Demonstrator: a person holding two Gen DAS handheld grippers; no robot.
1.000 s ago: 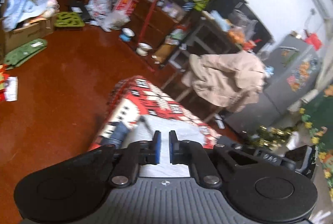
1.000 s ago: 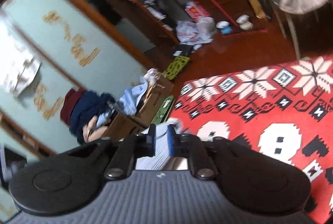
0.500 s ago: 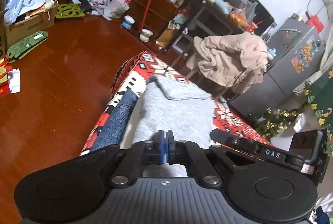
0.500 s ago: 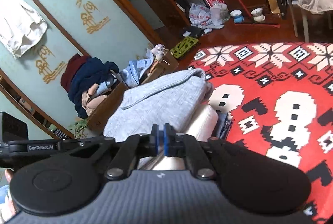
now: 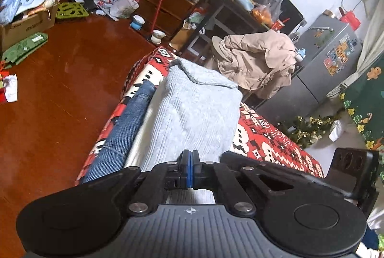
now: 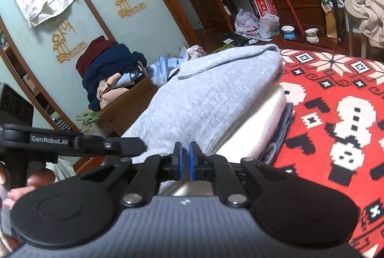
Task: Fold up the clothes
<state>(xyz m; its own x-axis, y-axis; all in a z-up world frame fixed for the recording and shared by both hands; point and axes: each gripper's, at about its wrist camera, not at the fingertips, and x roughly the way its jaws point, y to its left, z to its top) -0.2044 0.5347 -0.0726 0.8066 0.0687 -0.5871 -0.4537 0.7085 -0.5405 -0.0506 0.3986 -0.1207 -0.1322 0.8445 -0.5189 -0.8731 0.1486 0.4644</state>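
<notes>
A red patterned cover (image 5: 268,135) carries stacked clothes: folded jeans (image 5: 127,123) lowest, directly on it.

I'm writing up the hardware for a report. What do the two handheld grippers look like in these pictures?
Both look alike: the left gripper and right gripper each have a grey ribbed body with a small white emblem, two round black discs at the sides, black link arms with silver rivets, and black fingers lined with blue pads. Seen from the right wrist, the left gripper carries white "GenRobot.AI" lettering.

We see a folded grey knit garment (image 5: 199,111) topping a stack — cream layer (image 6: 254,123) beneath. Folded jeans (image 5: 129,123) lie lowest, on the red patterned cover (image 6: 336,114).
</notes>
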